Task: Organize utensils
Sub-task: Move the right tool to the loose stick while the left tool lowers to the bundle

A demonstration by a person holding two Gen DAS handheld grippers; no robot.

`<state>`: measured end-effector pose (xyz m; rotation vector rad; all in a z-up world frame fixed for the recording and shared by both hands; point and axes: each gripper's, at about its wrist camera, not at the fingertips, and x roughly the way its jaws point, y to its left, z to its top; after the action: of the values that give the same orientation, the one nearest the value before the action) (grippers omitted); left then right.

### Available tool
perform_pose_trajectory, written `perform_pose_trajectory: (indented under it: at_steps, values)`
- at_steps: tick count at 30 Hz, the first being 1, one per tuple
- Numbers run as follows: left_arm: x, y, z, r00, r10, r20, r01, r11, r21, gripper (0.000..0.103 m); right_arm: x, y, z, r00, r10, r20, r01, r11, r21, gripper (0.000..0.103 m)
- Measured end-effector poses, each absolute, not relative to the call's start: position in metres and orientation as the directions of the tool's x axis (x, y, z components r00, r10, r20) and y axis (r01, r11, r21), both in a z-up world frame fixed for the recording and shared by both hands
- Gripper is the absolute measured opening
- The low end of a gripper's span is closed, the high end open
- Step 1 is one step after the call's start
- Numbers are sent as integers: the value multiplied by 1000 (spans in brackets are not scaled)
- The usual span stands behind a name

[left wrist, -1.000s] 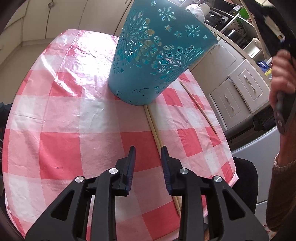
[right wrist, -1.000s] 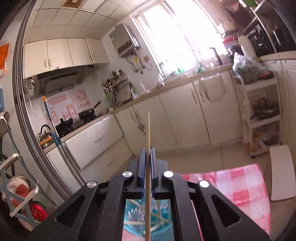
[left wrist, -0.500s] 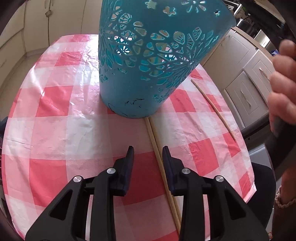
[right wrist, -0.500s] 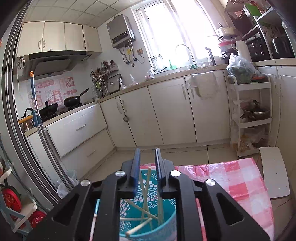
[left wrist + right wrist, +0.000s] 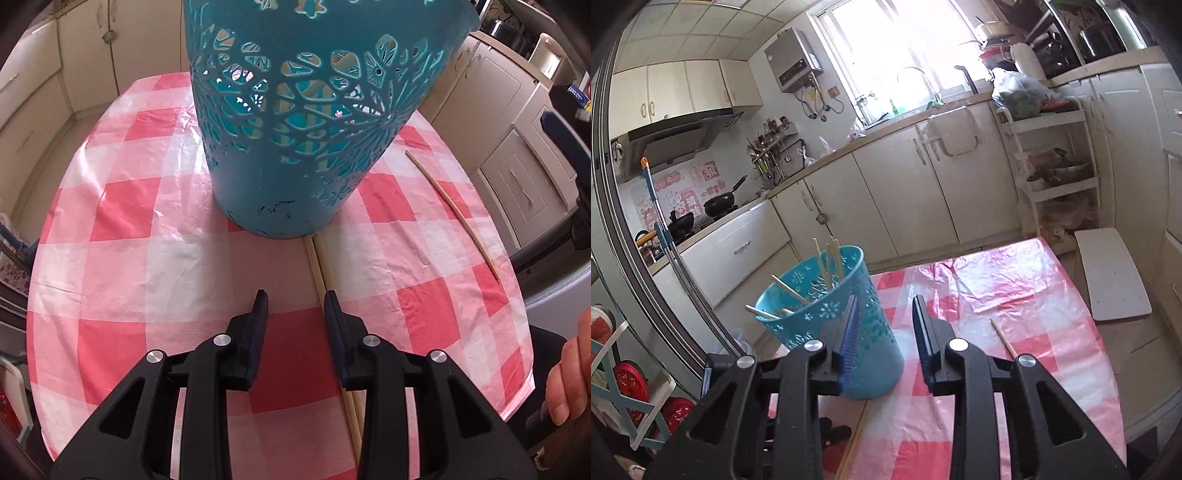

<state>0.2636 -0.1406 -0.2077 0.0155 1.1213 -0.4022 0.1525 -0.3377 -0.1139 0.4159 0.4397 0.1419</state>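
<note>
A teal cut-out holder (image 5: pixel 314 122) stands on the red-and-white checked tablecloth (image 5: pixel 110 240). In the right wrist view the holder (image 5: pixel 827 321) has several wooden chopsticks (image 5: pixel 831 258) in it. Two chopsticks (image 5: pixel 321 273) lie side by side from its base toward me. My left gripper (image 5: pixel 295 301) is open and empty, low over them, its right finger above the pair. A single chopstick (image 5: pixel 450 206) lies at the right; it also shows in the right wrist view (image 5: pixel 1003 338). My right gripper (image 5: pixel 884 306) is open and empty, raised above the table beside the holder.
The table's edge (image 5: pixel 524 332) runs close on the right, with white kitchen cabinets (image 5: pixel 517 177) beyond. A white board (image 5: pixel 1112 273) lies on the floor past the table. Counter and cabinets (image 5: pixel 905 184) stand behind the holder.
My right gripper opened and let its chopstick fall into the holder, then drew back and up. My left gripper moved closer to the holder, staying open over the pair of chopsticks.
</note>
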Motion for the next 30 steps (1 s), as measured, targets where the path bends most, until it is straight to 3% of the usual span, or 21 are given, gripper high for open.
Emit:
perform_pose_trajectory:
  at_steps: [4, 9, 17, 21, 30]
  values:
    - [264, -151, -208, 368, -256, -894, 322, 937, -136, 29, 149, -348, -128, 895, 205, -397, -9, 897, 442, 30]
    - [267, -166, -207, 345, -260, -902, 318, 936, -148, 18, 148, -354, -139, 888, 201, -414, 8, 893, 451, 32]
    - [265, -185, -208, 341, -230, -911, 327, 938, -115, 18, 145, -361, -148, 881, 214, -423, 17, 877, 480, 35]
    - [268, -172, -214, 305, -324, -896, 294, 926, -235, 18, 144, -364, -150, 880, 213, -425, 27, 870, 492, 36]
    - [267, -165, -216, 320, -320, -891, 294, 928, -228, 18, 146, -365, -156, 873, 216, -438, 42, 860, 509, 37]
